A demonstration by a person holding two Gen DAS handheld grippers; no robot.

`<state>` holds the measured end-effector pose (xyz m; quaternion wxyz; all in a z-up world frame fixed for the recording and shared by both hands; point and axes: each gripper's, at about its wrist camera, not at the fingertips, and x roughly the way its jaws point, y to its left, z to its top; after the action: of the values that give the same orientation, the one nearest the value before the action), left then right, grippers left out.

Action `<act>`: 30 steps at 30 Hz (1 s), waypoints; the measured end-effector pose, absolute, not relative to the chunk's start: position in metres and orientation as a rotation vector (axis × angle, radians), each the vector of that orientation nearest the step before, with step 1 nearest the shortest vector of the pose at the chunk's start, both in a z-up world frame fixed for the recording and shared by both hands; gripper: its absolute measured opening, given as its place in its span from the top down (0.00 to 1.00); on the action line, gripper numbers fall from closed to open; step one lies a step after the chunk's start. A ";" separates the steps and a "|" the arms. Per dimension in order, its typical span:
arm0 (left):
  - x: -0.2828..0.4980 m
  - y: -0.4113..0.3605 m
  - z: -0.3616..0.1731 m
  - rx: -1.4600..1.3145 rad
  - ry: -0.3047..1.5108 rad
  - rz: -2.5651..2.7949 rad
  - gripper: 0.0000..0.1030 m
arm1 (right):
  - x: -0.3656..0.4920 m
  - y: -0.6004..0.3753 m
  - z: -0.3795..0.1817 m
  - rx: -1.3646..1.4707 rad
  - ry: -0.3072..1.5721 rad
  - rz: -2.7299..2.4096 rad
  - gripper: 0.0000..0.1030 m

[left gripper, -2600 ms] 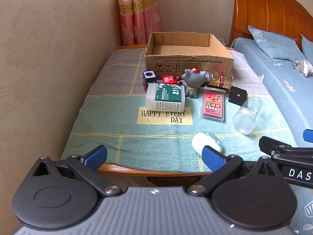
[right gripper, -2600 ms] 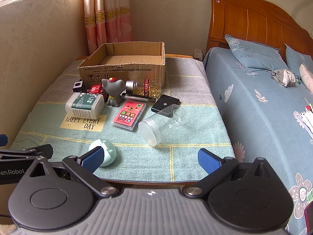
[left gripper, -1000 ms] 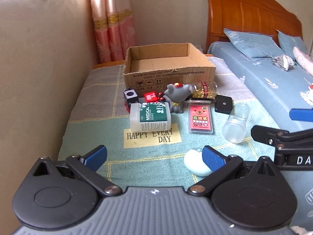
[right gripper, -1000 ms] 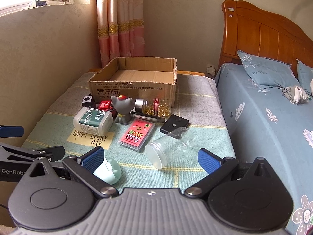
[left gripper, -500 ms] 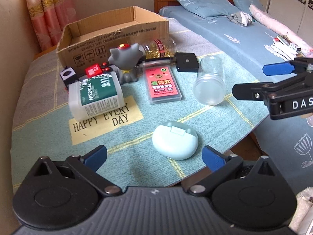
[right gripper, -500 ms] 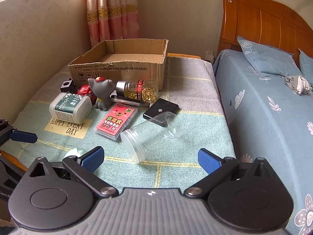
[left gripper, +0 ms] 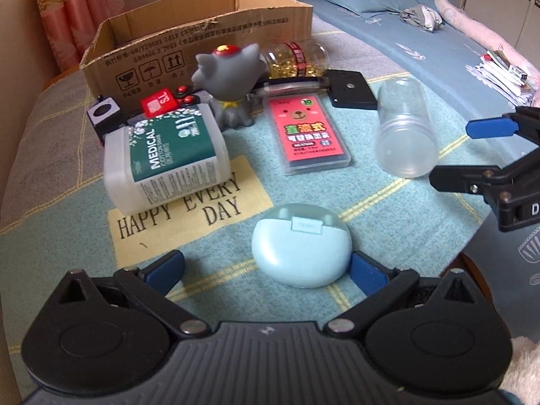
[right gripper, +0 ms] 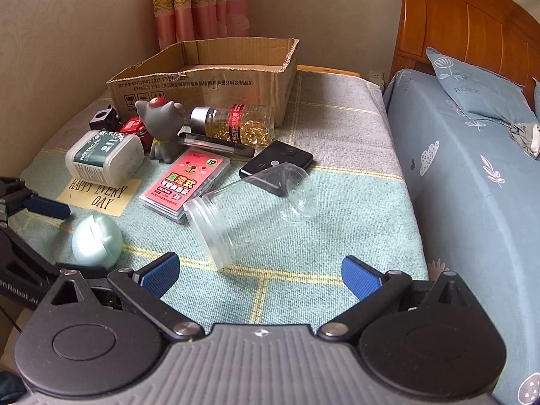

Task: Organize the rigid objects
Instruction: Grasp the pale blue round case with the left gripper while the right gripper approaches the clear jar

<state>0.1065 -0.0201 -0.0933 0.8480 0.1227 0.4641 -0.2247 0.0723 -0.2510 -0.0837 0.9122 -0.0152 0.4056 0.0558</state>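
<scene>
My left fingers (left gripper: 366,271) are spread wide around the pale blue rounded plastic earbud case (left gripper: 301,245) near the surface's front edge, its right side touching one pad; my right gripper (right gripper: 258,271) gapes empty.

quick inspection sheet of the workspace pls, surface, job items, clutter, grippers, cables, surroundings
surface: table under a green and grey checked cloth, "HAPPY EVERY DAY" patch on it
job's things: cardboard box open at the back; mint earbud case, clear jar on its side, red card case, cotton swab tub, grey cat figure, bottle of gold capsules, black flat case in front of it
clutter: nothing seen
grippers: left gripper open, either side of the earbud case; right gripper open, short of the jar
cables: nothing seen
surroundings: bed, pink curtain, wall
</scene>
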 end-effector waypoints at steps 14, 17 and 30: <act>0.108 -0.012 -0.095 0.215 0.946 -0.416 0.00 | 0.083 -0.245 -0.108 -0.129 0.870 0.168 0.00; 0.108 -0.017 -0.094 0.209 0.962 -0.383 0.00 | 0.083 -0.248 -0.110 -0.122 0.855 0.192 0.00; 0.103 -0.024 -0.093 0.249 0.937 -0.412 0.00 | 0.077 -0.254 -0.115 -0.133 0.774 0.246 0.00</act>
<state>0.1028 -0.0240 -0.0932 0.8645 0.1188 0.4471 -0.1965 0.0765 -0.2535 -0.1151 0.9166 -0.0645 0.3760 0.1197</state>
